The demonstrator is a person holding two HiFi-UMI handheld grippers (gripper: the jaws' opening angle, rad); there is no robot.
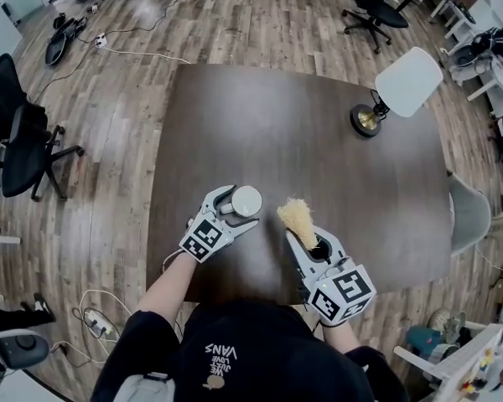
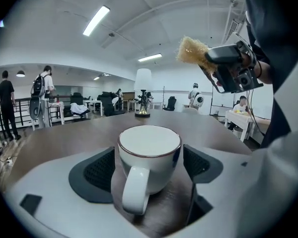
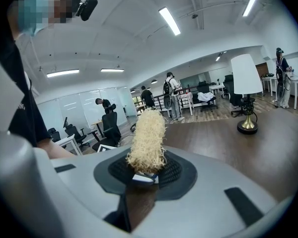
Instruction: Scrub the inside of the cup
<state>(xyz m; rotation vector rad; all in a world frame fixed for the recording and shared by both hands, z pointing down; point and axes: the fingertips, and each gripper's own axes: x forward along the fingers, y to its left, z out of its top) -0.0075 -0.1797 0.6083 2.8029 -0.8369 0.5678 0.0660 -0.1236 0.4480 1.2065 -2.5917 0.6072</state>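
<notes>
A white cup [image 1: 246,200] with a thin dark rim stands upright on the dark wooden table [image 1: 302,141], near the front edge. My left gripper [image 1: 241,204] straddles it, open. In the left gripper view the cup [image 2: 149,152] sits between the two black pads [image 2: 99,170] with its handle towards the camera, and a narrow gap shows on the right side. My right gripper [image 1: 313,243] is shut on a straw-coloured fibre scrubber [image 1: 298,216] that points up and away, just right of the cup. The scrubber [image 3: 148,138] stands up out of the closed jaws of that gripper [image 3: 145,175].
A table lamp with a white shade [image 1: 408,82] and a brass base [image 1: 368,120] stands at the table's far right. Black office chairs [image 1: 21,145] are on the floor to the left, a grey chair [image 1: 469,216] to the right. Cables lie on the wooden floor.
</notes>
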